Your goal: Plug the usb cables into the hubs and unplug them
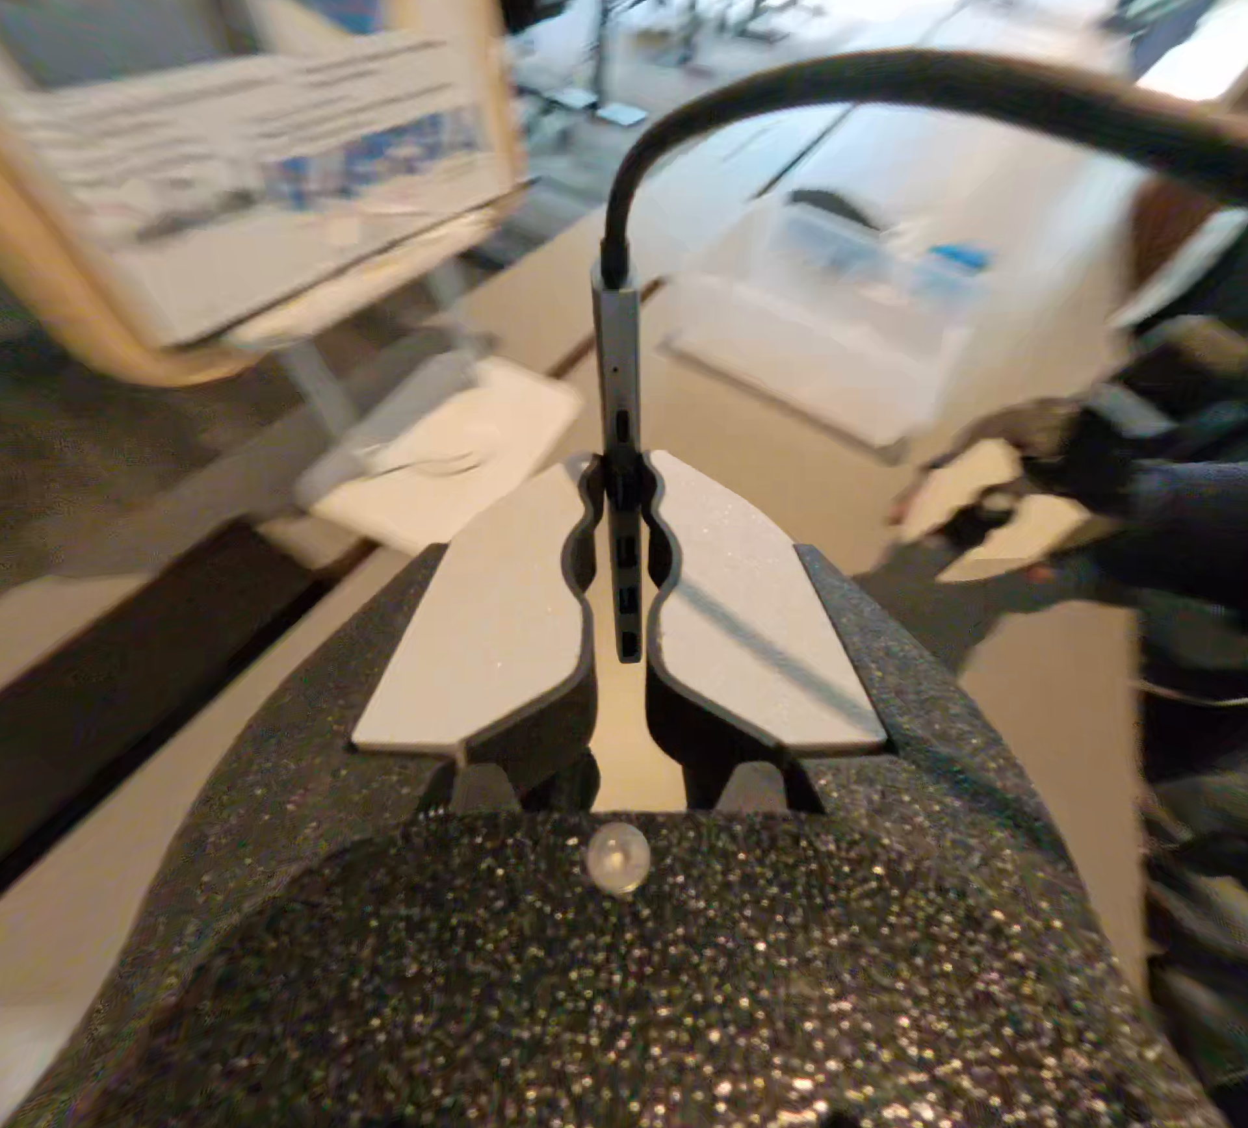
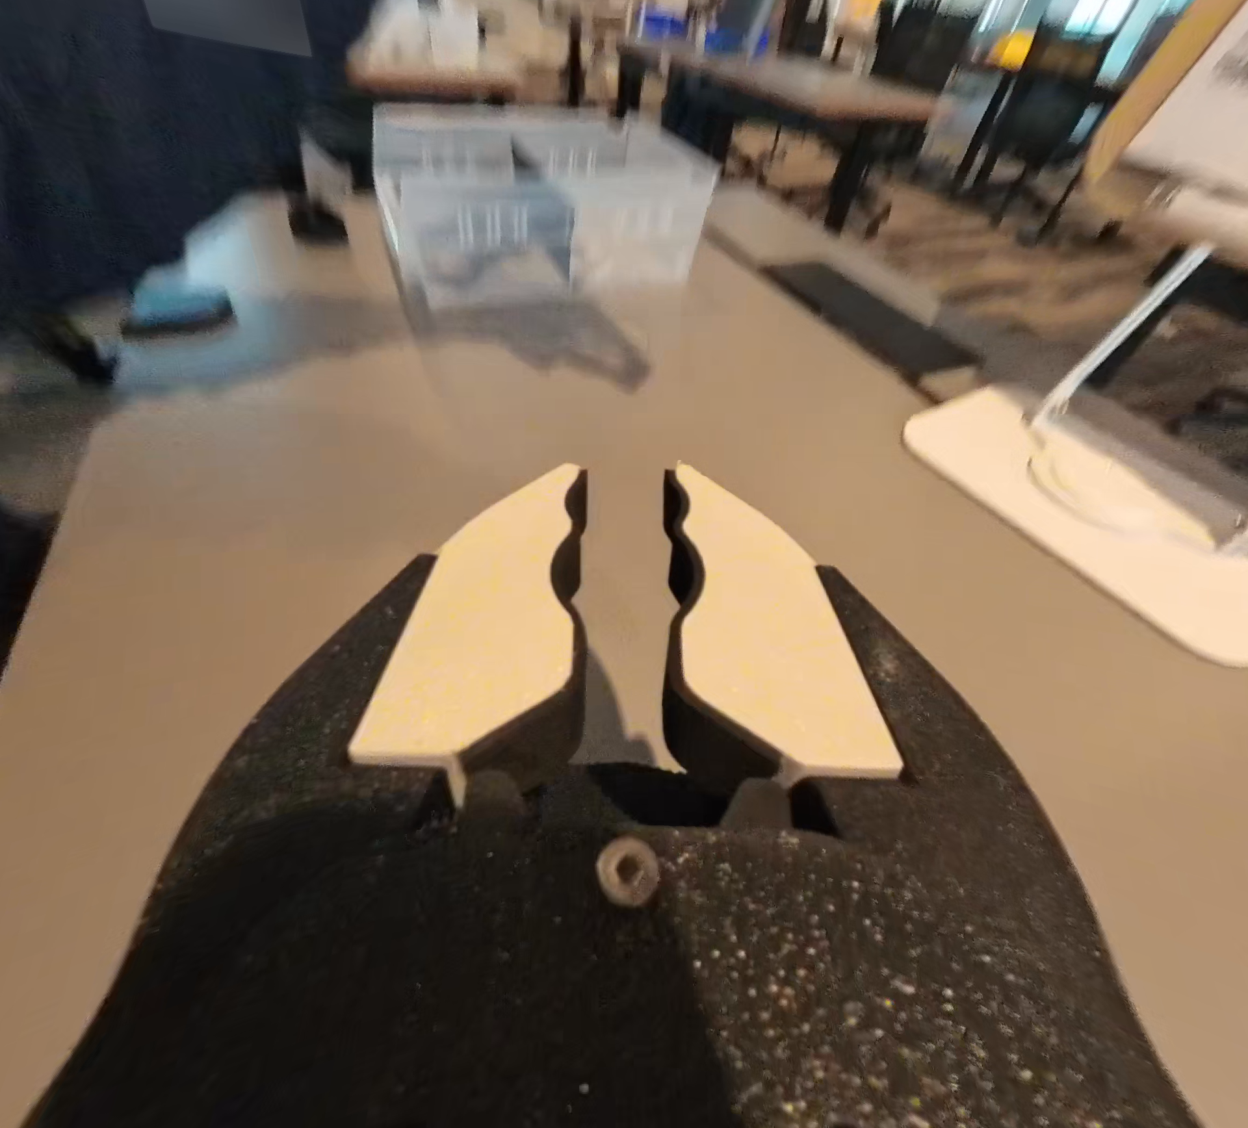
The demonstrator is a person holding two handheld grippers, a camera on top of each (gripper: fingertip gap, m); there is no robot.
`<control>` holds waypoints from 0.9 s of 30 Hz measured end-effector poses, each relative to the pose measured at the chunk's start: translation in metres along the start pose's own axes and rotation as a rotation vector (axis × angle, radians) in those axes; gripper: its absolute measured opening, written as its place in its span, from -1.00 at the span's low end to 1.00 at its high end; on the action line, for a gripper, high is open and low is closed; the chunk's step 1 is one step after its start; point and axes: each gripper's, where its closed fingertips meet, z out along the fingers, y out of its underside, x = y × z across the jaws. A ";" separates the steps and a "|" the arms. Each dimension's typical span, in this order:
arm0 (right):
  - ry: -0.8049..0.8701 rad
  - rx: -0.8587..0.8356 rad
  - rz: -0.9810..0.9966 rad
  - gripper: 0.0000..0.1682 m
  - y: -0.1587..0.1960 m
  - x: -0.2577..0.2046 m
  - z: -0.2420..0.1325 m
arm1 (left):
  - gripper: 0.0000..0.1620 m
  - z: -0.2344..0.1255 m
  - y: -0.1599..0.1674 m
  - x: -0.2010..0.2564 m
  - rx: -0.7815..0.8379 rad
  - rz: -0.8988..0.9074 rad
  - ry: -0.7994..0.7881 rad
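Left wrist view: above a beige table (image 1: 776, 393) in a blurred office, the left gripper (image 1: 622, 474) clamps a grey hub (image 1: 616, 366) upright, black lead (image 1: 878, 76) attached, visible ports empty. Right wrist view: the right gripper (image 2: 625, 474) hangs narrowly parted, holding nothing; plugging apparently not begun.

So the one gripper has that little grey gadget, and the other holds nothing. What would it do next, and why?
Probably the right gripper, open and empty above the tan table, should go find a USB plug. The left gripper is shut on the grey USB hub, edge-on with its ports showing and its own black cable arching away. No loose plug is in view.
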 end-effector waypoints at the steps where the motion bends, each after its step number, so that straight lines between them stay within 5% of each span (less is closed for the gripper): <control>1: 0.003 0.082 0.025 -0.75 -0.019 0.006 0.001 | -0.88 0.024 0.006 0.026 0.026 -0.031 0.084; 5: 0.053 0.299 0.171 -0.74 -0.056 0.043 -0.011 | -0.88 0.111 0.064 0.098 -0.029 -0.140 0.292; 9: 0.041 0.316 0.288 -0.69 -0.036 0.070 -0.013 | -0.88 0.158 0.123 0.140 -0.133 -0.290 0.459; 16: -0.002 0.233 0.387 -0.64 0.012 0.070 -0.004 | -0.88 0.176 0.159 0.156 -0.217 -0.328 0.498; 27: -0.052 0.166 0.404 -0.64 0.031 0.059 0.010 | -0.88 0.176 0.170 0.149 -0.278 -0.257 0.424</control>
